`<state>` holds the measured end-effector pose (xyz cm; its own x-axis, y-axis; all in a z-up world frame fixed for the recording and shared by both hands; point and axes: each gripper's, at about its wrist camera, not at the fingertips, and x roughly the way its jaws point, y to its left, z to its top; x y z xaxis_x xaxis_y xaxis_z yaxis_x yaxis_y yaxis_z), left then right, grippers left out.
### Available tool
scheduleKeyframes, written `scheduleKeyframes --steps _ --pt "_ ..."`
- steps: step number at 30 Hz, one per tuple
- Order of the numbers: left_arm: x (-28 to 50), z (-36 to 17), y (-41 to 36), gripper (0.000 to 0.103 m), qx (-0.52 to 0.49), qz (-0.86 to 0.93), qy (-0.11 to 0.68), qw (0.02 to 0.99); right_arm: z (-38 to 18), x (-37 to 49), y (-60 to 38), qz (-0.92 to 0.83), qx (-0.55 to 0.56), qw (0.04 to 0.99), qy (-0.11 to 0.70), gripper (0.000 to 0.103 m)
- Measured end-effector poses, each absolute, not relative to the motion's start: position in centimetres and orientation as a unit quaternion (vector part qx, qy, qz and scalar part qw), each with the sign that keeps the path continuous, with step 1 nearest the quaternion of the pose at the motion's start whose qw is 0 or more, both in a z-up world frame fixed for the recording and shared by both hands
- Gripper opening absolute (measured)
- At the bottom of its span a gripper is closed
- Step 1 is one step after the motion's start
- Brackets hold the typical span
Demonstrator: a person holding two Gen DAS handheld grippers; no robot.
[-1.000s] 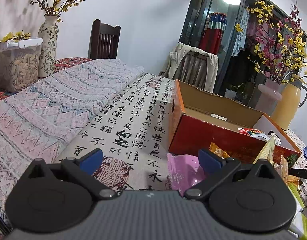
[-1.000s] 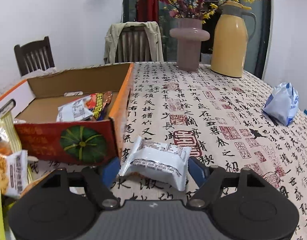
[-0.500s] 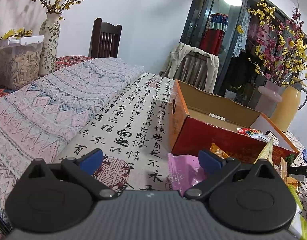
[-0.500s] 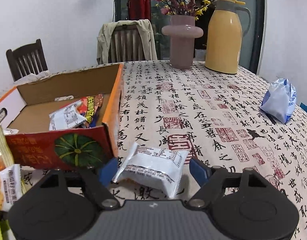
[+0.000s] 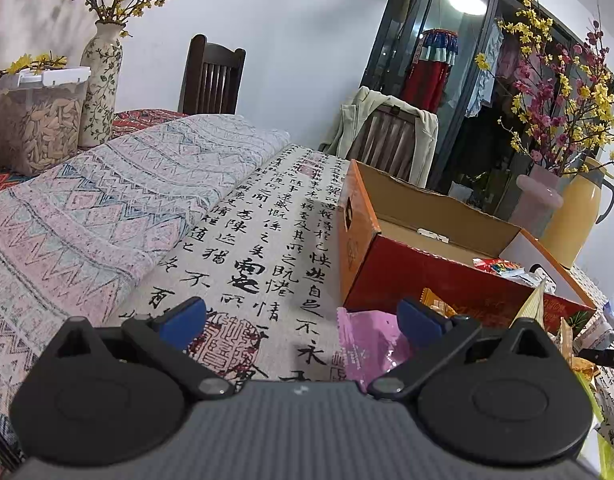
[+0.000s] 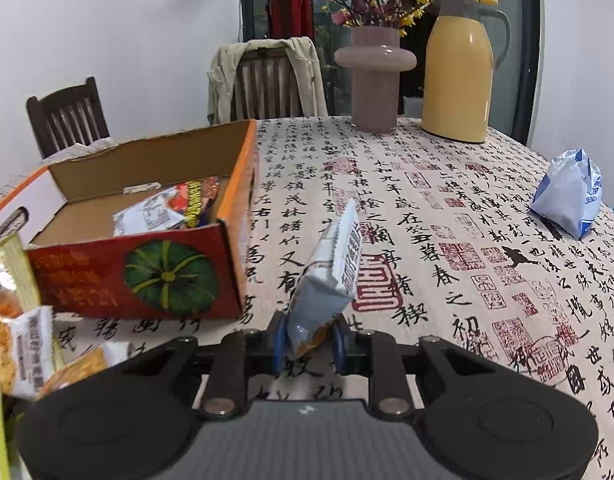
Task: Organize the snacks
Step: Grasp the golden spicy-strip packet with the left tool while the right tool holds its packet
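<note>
Right gripper (image 6: 307, 346) jaws just closed, clamping white snack packet (image 6: 331, 268), beside cardboard box (image 6: 147, 280), left gripper (image 5: 303, 320) wide, empty

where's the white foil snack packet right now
In the right wrist view the white foil snack packet stands clamped in the right gripper, just right of the orange cardboard box.

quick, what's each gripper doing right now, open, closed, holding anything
Left gripper: open, holding nothing.
Right gripper: jaws just closed, shut on the white snack packet.
</note>
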<state>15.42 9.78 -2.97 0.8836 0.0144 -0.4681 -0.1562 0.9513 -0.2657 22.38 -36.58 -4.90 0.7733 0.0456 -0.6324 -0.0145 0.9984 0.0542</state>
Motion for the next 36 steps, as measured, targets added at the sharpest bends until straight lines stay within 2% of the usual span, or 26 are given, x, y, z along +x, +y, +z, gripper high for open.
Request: scheduleKeyframes --steps 14,27,32,36 --pt "15.4 -3.0 9.8 0.103 -0.150 0.045 0.239 0.958 -3.3 15.1 -34.9 0.078 0.046 0.959 0.269 0.020" --pt "14.4 -2.5 8.6 0.103 -0.111 0.038 0.265 0.957 -5.1 14.0 -34.8 0.079 0.071 0.961 0.254 0.020" --pt "13.4 -2.0 7.9 0.094 -0.109 0.030 0.272 0.956 -5.1 13.7 -35.1 0.083 0.079 0.963 0.243 0.020" --pt "12.2 -0.3 7.4 0.094 -0.114 0.030 0.248 0.962 -4.8 12.8 -35.4 0.082 0.088 0.967 0.225 0.020"
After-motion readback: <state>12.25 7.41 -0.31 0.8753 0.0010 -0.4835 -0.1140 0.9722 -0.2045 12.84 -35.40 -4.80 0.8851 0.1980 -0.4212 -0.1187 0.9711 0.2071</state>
